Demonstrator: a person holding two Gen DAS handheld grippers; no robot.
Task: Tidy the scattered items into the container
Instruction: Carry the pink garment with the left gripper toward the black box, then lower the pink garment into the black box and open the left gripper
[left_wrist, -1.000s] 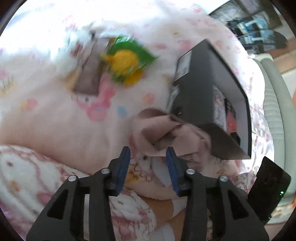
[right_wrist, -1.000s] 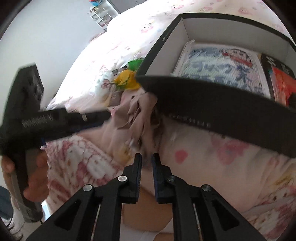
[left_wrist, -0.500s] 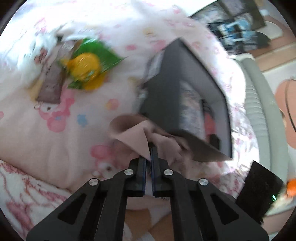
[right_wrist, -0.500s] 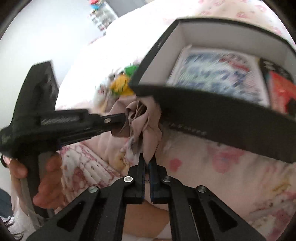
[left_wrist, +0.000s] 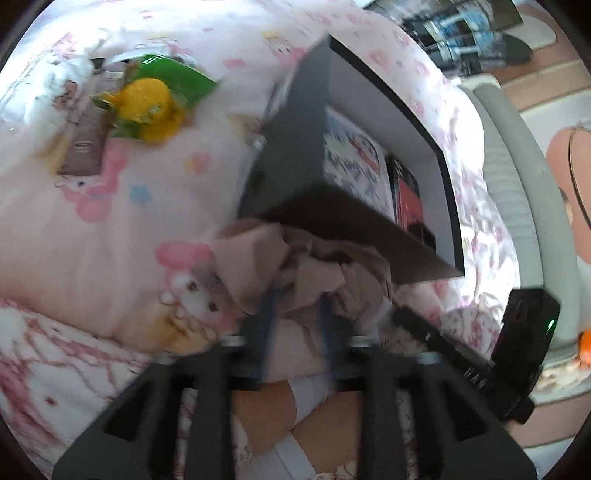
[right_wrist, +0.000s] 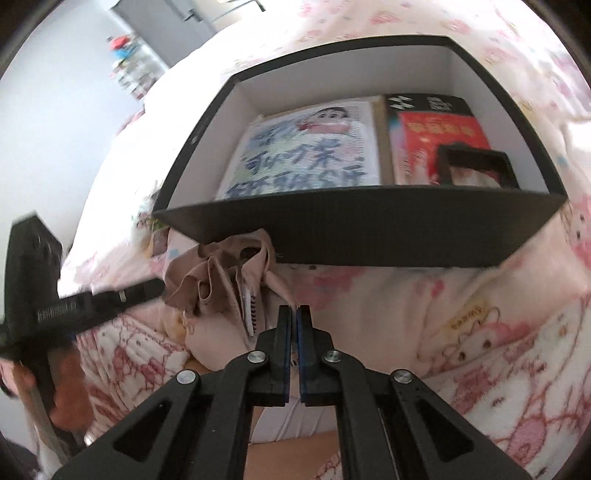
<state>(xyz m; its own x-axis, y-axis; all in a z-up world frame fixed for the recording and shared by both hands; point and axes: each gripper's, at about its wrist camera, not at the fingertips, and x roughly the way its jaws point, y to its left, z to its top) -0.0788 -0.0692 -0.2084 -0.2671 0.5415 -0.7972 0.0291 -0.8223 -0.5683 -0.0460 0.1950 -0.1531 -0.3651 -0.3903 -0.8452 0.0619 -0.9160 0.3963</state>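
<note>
Right wrist: crumpled beige cloth (right_wrist: 218, 280), no clear axis

On the bed (right_wrist: 461, 295) before me, the box (right_wrist: 369, 236) holds a booklet (right_wrist: 303, 147) left of a packet (right_wrist: 439, 136); the cloth (right_wrist: 218, 280) lies against its near wall.

black angular left gripper (left_wrist: 295, 314); right gripper (right_wrist: 293, 321): blue pads, silver screws

Box (right_wrist: 369, 229) mouth is unobstructed from above; floor is covered by a comic book (right_wrist: 303, 155) and red packet (right_wrist: 439, 144). Near wall is blocked low by bunched beige cloth (right_wrist: 221, 277). Bedspread (left_wrist: 92, 229) left of box lies open.
</note>
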